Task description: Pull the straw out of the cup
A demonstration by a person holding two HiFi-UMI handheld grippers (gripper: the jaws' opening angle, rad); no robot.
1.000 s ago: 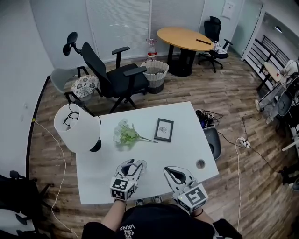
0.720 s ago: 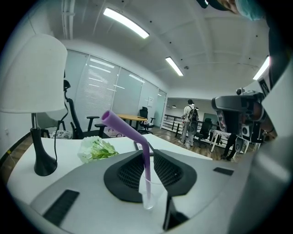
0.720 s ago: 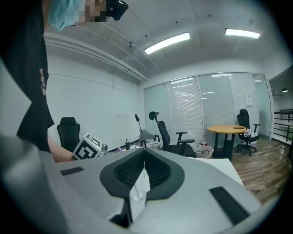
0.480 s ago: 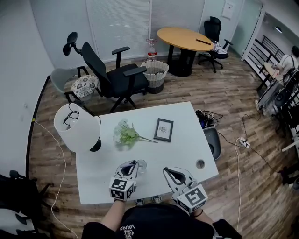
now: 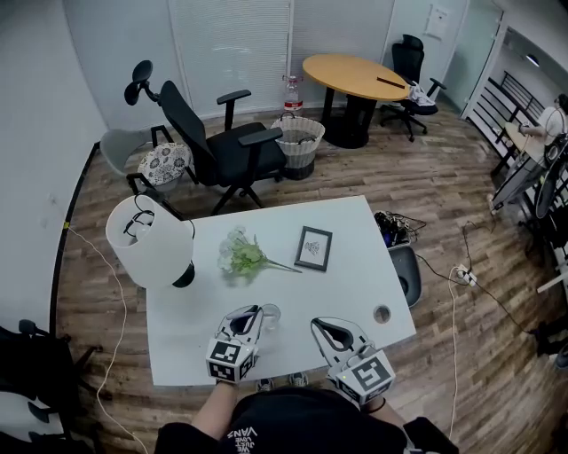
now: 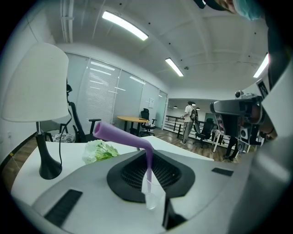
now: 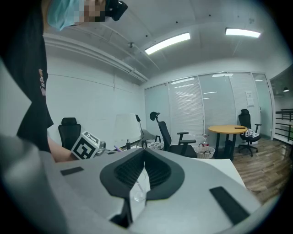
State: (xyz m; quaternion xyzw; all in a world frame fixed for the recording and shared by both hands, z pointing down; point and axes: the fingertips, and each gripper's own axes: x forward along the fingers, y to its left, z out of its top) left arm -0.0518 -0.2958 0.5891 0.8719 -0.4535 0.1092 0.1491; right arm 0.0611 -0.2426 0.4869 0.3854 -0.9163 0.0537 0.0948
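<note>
Two grippers sit low over the near edge of my white table (image 5: 351, 266). My left gripper (image 5: 254, 316) is closing its jaws on the bent purple straw (image 6: 120, 135), pads pressing its stem. The straw stands in the clear cup (image 5: 271, 312) right at that claw's tip. My right gripper (image 5: 319, 324), just beside, is pinched together with nothing in it.

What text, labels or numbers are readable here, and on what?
"VANS": white print on the person's black shirt; the line beside it is too small to read.
Red print on that shirt, right gripper view: blurred.
Wall sign: too small to read.
Framed picture: no legible text.
</note>
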